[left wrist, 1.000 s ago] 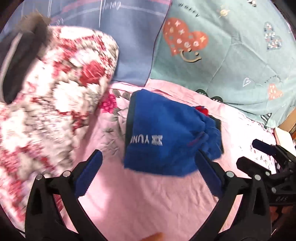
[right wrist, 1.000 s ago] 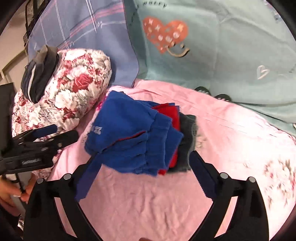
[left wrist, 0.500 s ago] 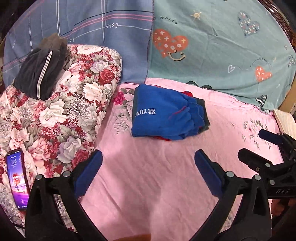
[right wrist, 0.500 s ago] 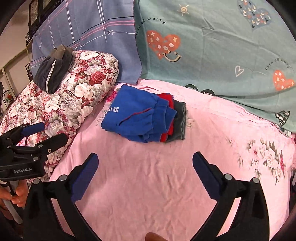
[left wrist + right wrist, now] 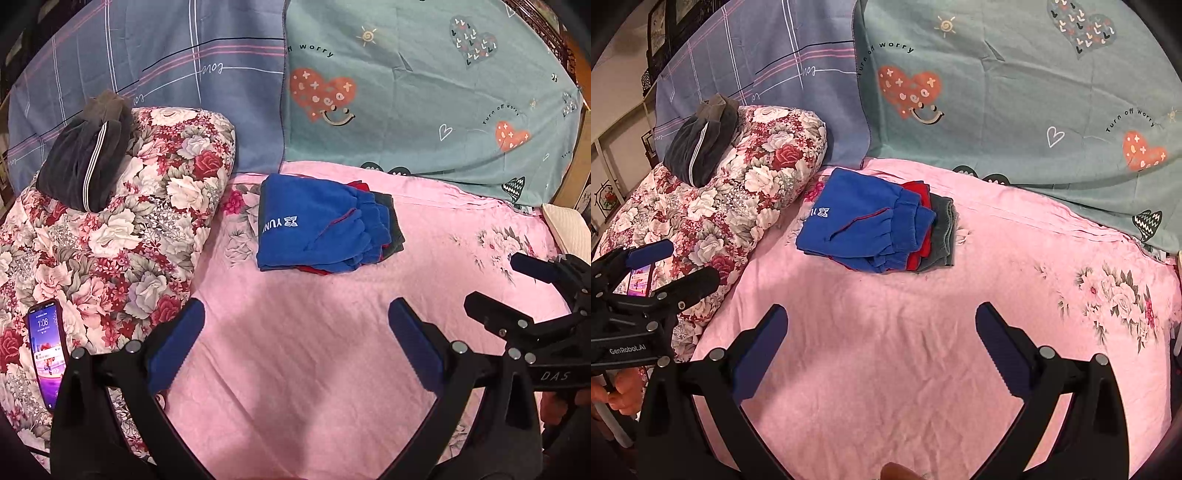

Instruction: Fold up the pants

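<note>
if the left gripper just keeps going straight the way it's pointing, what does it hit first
Probably the pink sheet, then the blue pants on top of the folded stack. The left gripper is open and empty; depth is hard to judge.

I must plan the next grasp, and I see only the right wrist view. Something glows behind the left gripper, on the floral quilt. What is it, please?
Observer: A phone with a lit screen, lying flat on the floral quilt.
Operator: Thank you. Is there something past the right side of the bed?
Observer: Yes, a cream padded thing beside the pink sheet. I cannot tell what it is.
Operator: Does the left gripper hold any cloth?
Observer: No. It is open and empty, over bare sheet, short of the blue pants.
</note>
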`<state>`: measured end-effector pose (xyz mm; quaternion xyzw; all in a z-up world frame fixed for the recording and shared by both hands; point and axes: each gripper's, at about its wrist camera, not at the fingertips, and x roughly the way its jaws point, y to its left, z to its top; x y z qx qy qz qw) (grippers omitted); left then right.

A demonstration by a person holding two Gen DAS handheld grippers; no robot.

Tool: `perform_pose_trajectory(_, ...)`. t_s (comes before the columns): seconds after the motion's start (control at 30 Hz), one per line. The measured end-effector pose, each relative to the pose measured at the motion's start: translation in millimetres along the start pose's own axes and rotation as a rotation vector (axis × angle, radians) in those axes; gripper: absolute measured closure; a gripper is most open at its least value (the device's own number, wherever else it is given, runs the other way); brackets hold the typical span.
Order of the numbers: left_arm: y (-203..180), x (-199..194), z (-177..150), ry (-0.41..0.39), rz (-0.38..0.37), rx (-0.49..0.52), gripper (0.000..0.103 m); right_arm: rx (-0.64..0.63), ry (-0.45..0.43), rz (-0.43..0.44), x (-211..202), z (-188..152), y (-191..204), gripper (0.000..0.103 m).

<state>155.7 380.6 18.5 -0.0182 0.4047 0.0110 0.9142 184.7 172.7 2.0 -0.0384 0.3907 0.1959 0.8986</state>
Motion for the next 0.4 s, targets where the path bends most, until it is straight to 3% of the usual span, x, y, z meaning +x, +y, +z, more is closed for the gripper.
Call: perform_pose_trajectory(0.4,-3.8,0.6,1.2,0.006,0.003,0.010,0.002,0.003,-0.002,0.008,-0.5,1.0,0.3,0.001)
